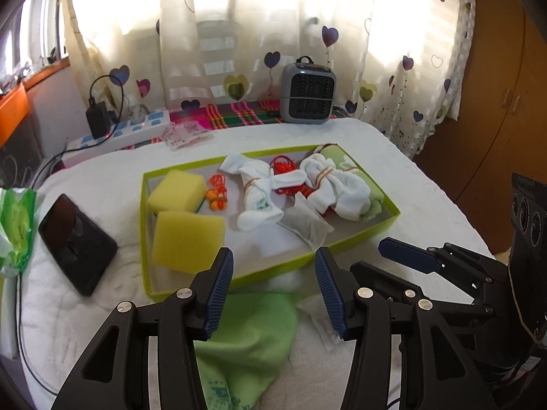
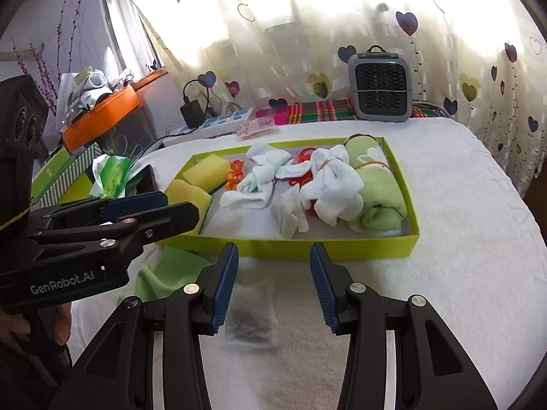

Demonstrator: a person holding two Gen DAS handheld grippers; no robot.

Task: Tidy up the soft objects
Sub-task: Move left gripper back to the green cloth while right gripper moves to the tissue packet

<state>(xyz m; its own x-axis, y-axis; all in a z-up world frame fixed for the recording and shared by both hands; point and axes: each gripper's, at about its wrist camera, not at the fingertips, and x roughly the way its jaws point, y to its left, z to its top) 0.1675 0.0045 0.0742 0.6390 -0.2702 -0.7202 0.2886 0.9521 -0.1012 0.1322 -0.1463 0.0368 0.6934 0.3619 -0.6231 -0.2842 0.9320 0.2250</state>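
Both the left gripper (image 1: 273, 294) and right gripper (image 2: 273, 287) are held open and empty. The green cloth (image 1: 253, 335), just before the tray (image 1: 273, 270), is judged light and limp; a bunched fold should be pinched.

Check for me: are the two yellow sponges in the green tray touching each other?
Touching. The right wrist view shows the near sponge pressed against the far sponge with no gap at the left end of the green tray.
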